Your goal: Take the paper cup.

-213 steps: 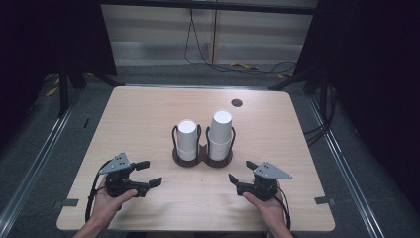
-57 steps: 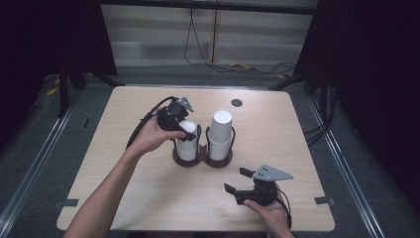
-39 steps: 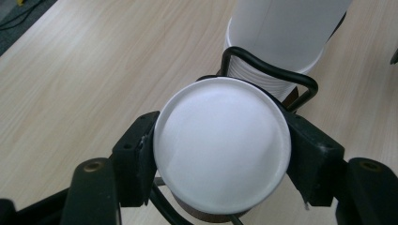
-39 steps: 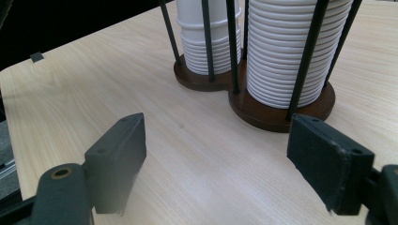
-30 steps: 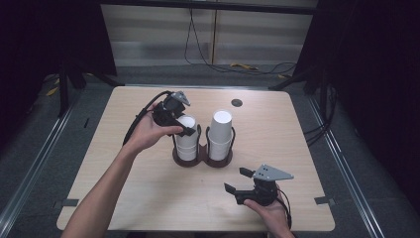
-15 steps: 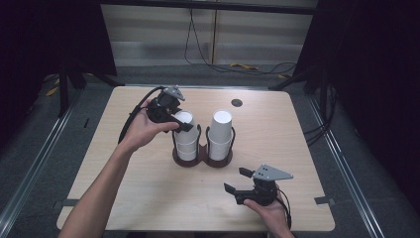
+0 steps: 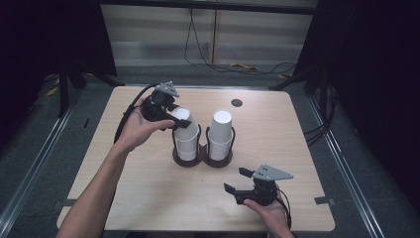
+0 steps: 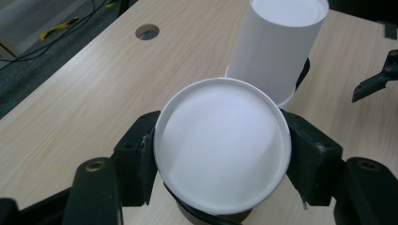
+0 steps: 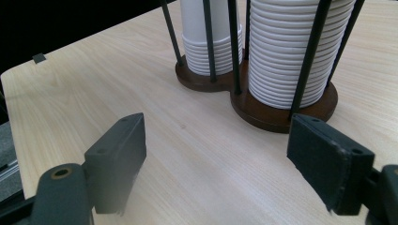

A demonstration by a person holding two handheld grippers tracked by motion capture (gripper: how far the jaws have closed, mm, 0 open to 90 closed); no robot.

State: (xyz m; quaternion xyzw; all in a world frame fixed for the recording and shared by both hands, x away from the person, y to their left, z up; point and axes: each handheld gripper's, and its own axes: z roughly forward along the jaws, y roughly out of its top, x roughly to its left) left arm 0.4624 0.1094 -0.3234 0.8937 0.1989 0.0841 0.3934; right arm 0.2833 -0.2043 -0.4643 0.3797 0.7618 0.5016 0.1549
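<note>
Two black jaws of the right tool [image 9: 213,161] rise from the bottom edge, standing well apart with nothing between them, low over the pale wooden counter [image 9: 94,79]. Beyond them stands a dark brown wooden holder [image 9: 263,112] with thin black upright rods. Inside the rods sit two stacks of white paper cups, the left stack [image 9: 211,42] farther off and the right stack [image 9: 291,51] nearer.

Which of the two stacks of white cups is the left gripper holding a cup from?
The left stack in the high view. The left gripper is shut on its top cup; the right stack stands untouched beside it.
</note>
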